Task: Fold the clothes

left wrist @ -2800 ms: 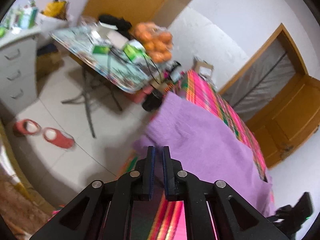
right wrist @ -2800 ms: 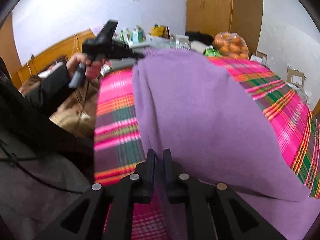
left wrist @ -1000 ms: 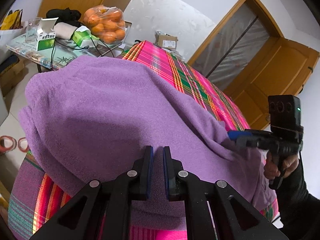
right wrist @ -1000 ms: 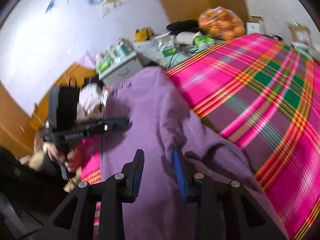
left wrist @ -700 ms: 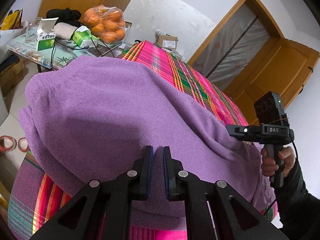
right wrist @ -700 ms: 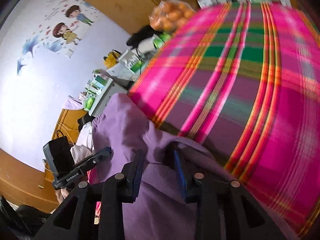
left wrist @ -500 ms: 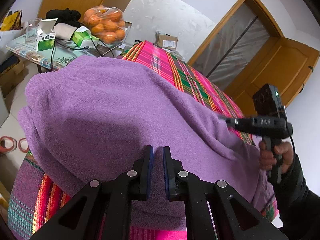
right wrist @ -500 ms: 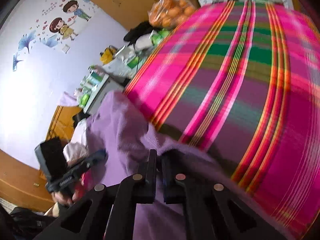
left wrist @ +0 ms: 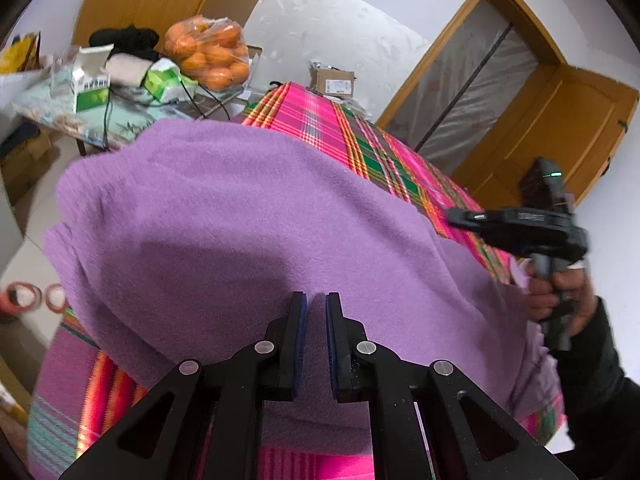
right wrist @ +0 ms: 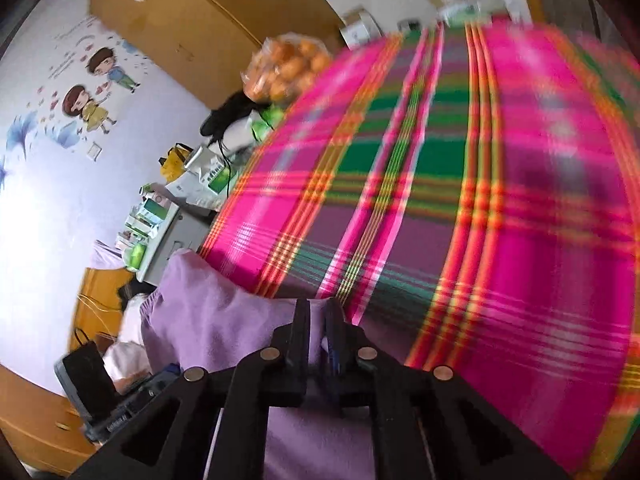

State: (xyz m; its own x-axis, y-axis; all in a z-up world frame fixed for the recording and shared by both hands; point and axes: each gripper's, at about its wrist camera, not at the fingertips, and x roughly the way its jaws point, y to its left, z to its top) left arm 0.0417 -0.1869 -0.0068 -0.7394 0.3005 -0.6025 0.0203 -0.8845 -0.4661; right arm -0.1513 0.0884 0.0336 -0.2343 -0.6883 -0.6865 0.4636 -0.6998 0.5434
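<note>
My left tool: jaws nearly together, pinching purple cloth, pitched downward. My right tool: jaws just eased apart slightly after clamping, purple cloth between the pads, gripped. My right hand wraps its handle, dark sleeve behind.

Both views are evenly lit by soft daylight. A dim shadow is cast on the purple cloth in the left wrist view, which stays fairly sharp. The right wrist view is smeared by motion blur across the plaid cover. Straight lines are bent near the dark rounded edges.
</note>
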